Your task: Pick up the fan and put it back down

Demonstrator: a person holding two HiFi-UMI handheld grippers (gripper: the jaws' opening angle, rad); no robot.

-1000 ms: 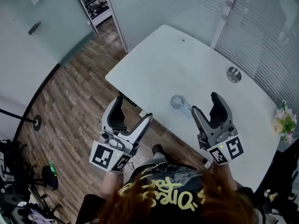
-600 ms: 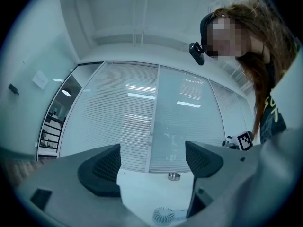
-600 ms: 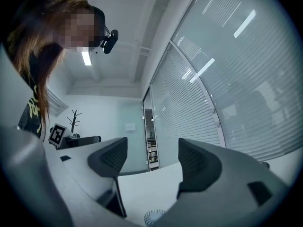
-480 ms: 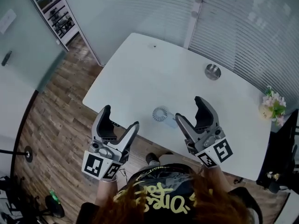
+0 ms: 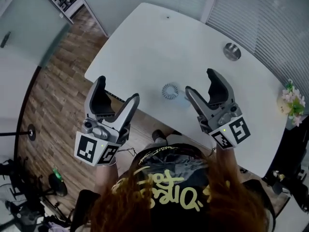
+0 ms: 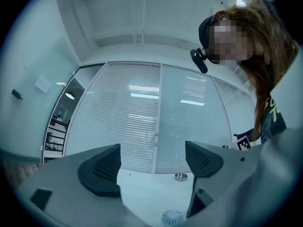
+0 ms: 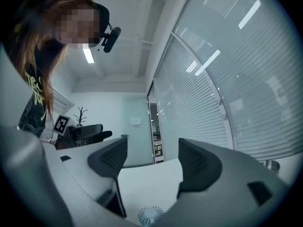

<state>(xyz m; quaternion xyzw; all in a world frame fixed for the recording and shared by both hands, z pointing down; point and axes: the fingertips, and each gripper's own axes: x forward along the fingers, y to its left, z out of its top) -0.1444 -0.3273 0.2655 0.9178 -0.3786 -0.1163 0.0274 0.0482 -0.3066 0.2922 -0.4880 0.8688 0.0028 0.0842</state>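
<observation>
Left gripper view: fan cut off at btm edge; L gripper, R gripper both spread, empty.

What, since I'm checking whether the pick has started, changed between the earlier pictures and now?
The left gripper came forward, its jaws now reaching the near edge of the table. The right gripper stays close beside the fan. The head camera also moved, reframing the scene. Nothing was taken hold of or let go: both pairs of jaws stayed open and empty, and the fan stayed on the table, untouched.
</observation>
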